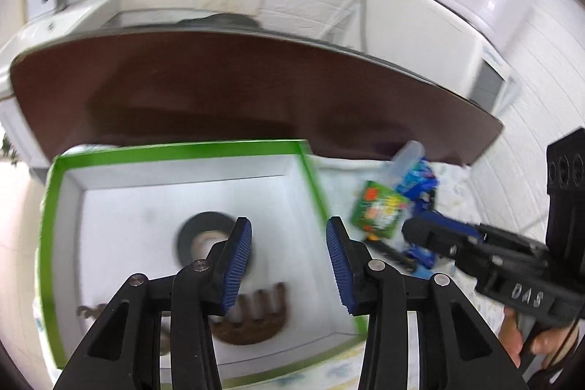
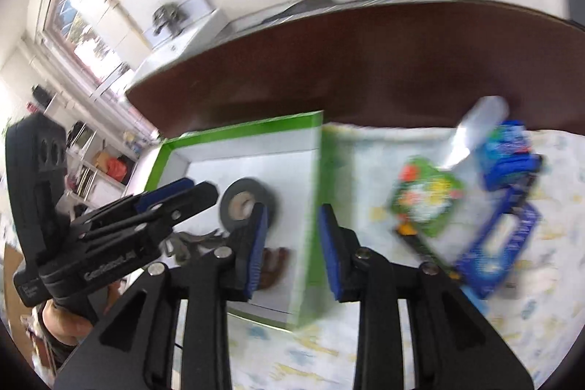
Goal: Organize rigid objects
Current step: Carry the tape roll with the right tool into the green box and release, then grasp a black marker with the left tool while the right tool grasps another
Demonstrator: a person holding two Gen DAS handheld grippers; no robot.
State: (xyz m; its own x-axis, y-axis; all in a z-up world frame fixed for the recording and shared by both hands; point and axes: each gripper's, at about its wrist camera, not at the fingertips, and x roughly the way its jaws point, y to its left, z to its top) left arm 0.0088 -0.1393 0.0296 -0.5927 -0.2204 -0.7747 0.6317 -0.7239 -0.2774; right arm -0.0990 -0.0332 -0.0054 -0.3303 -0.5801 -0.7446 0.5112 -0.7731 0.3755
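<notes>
Both your grippers are empty right now. Left gripper (image 1: 289,262) hangs over the box (image 1: 58,207), jaws apart, nothing between the pads. Right gripper (image 2: 290,243) sits over the box's right wall, jaws apart too, nothing held.

Already in the box: tape roll (image 1: 204,236), a brown comb-like piece (image 1: 256,317) and a metal bit (image 2: 190,240) w/ curved prongs; too blurred to say what it is. Left to sort, on the patterned cloth (image 2: 329,353) to the right of the box: green pack (image 2: 424,203), clear bottle (image 2: 479,127) leaning on a blue pile (image 2: 508,152), a blue card pack (image 2: 501,251) and a thin dark stick w/ yellow bit (image 2: 416,240).

Risks, as I judge them:
- The pile is tight & overlapping. Reach for one item and you likely nudge the bottle; it looks tilted and could roll.
- Right jaws straddle the green wall. Drop lower here and a finger catches the rim, shoving or tipping the box.
- The two grippers are near each other over the box; crossing paths means a knock.
- Green pack lies flat, so the pads may skid on it or pinch the cloth.
- Frames are smeared, so check aim before closing.
</notes>
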